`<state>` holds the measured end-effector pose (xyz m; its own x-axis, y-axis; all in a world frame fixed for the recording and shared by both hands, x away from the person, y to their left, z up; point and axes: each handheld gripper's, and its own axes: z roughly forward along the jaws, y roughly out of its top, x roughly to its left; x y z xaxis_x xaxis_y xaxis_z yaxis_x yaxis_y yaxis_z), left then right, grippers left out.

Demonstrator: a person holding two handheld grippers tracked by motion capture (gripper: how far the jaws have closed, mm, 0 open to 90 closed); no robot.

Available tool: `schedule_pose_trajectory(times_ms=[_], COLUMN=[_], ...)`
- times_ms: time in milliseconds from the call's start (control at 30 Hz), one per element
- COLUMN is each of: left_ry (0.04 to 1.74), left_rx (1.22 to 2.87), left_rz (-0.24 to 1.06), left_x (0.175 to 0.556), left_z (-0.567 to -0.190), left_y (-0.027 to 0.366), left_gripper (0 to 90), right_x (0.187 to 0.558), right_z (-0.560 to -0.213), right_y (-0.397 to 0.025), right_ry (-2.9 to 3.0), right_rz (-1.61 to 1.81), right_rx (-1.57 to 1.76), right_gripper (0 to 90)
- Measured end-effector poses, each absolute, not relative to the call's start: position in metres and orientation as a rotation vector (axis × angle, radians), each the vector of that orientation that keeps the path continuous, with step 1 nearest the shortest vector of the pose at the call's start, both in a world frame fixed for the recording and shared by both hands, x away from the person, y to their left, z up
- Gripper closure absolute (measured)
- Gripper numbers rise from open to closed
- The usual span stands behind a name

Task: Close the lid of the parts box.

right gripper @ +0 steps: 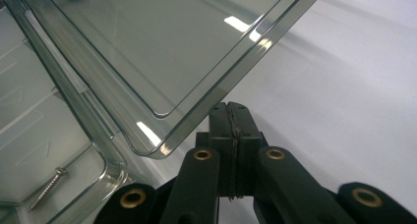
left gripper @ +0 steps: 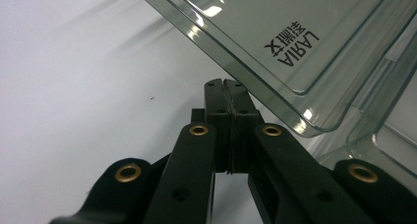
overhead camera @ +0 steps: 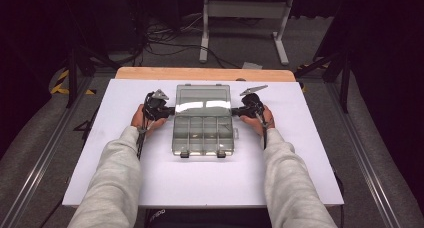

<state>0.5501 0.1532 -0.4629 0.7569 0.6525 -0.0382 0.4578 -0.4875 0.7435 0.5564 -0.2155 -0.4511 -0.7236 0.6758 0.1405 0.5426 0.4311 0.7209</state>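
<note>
Light grey sweatshirt sleeves (overhead camera: 116, 178), black claws (left gripper: 227, 89) with brass-coloured rivets (grey three-cornered plates on top).

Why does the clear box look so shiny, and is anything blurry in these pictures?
High view: a white glare band crosses the raised lid of the compartment box, and the room behind is dark. Left gripper view: bright glints along the lid's edge; the printed lettering reads sharp. Right gripper view: similar glints, and the screw looks soft.

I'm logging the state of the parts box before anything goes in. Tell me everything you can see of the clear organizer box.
The organizer box is smoky clear plastic and sits mid-table on the white board. Its base has divided compartments; one holds a single screw. The lid, printed LARIA, is raised at a slant. The left gripper and right gripper, jaws shut, meet the lid's side edges. Two dark latches show at the near edge.
</note>
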Motion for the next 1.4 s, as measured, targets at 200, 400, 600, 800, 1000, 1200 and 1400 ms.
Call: schedule_pose_trajectory(times_ms=[200, 400, 600, 800, 1000, 1200, 1400], left_ry=[0.829, 0.837, 0.83, 0.82, 0.827, 0.836, 0.822], left_rx=[2.138, 2.113, 2.077, 2.069, 2.061, 2.075, 2.07], left_rz=[0.327, 0.34, 0.34, 0.351, 0.346, 0.362, 0.393], left_x=[0.552, 0.554, 0.559, 0.56, 0.559, 0.56, 0.564], left_z=[-0.461, -0.456, -0.447, -0.444, -0.445, -0.444, -0.437], left_y=[0.154, 0.152, 0.145, 0.144, 0.147, 0.146, 0.145], left_gripper=[90.0, 89.9, 89.9, 89.6, 89.6, 89.6, 88.7], right_x=[0.556, 0.557, 0.558, 0.556, 0.554, 0.555, 0.555], right_z=[-0.448, -0.445, -0.442, -0.435, -0.428, -0.427, -0.426], right_y=[-0.216, -0.218, -0.219, -0.22, -0.214, -0.209, -0.21], right_ry=[2.486, 2.463, 2.437, 2.395, 2.367, 2.375, 2.347], right_rz=[1.202, 1.25, 1.264, 1.251, 1.176, 1.154, 1.187], right_rx=[1.057, 1.05, 1.052, 1.04, 1.035, 1.023, 1.03], right_gripper=[90.0, 89.1, 89.1, 88.9, 89.8, 90.0, 90.0])
